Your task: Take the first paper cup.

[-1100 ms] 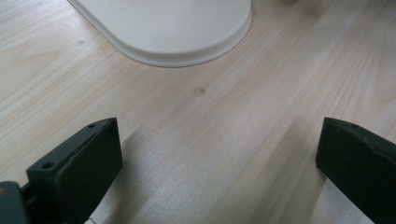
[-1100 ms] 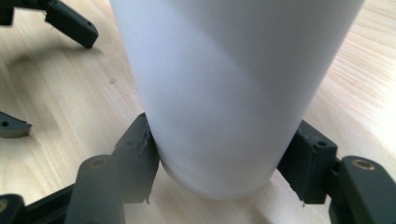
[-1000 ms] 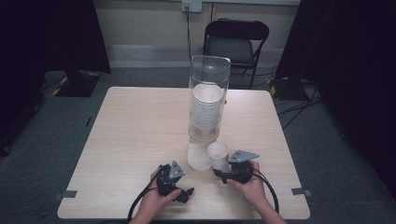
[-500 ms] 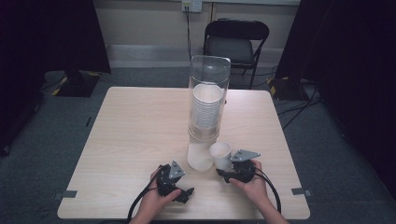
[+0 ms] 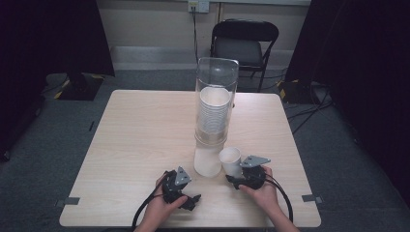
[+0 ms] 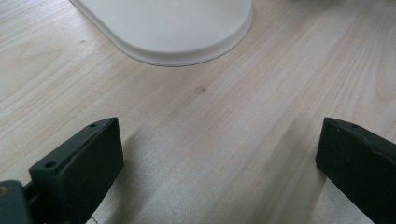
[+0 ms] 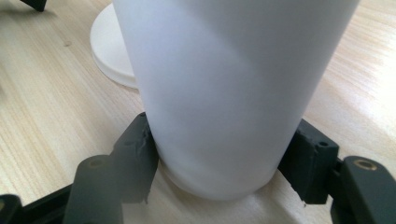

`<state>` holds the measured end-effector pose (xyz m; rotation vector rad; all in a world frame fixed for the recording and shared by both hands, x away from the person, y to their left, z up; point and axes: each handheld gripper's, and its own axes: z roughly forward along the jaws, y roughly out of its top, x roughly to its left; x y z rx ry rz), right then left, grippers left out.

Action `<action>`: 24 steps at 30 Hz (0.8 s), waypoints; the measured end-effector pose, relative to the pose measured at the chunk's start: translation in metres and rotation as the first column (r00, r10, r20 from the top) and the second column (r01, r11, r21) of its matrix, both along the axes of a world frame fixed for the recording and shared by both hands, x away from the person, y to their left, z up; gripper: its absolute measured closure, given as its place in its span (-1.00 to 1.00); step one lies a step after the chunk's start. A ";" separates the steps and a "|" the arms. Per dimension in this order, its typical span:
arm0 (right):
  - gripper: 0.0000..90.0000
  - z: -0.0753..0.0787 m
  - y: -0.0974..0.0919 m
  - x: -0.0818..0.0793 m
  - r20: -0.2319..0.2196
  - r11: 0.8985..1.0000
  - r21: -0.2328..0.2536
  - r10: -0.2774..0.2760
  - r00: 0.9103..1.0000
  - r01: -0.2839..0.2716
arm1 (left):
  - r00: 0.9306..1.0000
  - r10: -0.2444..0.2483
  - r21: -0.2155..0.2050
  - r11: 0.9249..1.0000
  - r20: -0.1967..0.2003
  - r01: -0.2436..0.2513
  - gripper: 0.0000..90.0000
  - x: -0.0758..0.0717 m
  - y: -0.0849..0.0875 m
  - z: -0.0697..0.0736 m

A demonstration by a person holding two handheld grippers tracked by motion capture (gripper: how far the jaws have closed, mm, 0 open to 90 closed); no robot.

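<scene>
Right gripper view: plain white paper cup (image 7: 224, 93) stands upright, right gripper (image 7: 224, 163) jaws clamped round its base.

Table (image 5: 135, 145): cup dispenser (image 5: 216, 87) stands upright right of centre, its base (image 5: 208, 162) toward the near edge. Stack of cups (image 5: 214, 116) sits inside the dispenser tube. Single cup (image 5: 230, 160) upright on the table, just right of the base. Right gripper (image 5: 240, 180) at the cup's near side, jaws on either side of its bottom (image 7: 219, 154). Left gripper (image 5: 186, 198) near the front edge, left of and nearer than the base, apart from it. Chair (image 5: 245, 46) behind the table's far edge.
</scene>
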<state>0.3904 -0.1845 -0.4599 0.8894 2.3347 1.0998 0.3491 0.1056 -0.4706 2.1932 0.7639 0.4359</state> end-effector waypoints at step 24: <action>-0.24 0.000 -0.003 -0.001 0.002 1.000 -0.001 0.003 1.000 -0.003 | 0.999 -0.006 -0.029 1.000 0.040 0.007 -0.62 -0.001 -0.002 0.005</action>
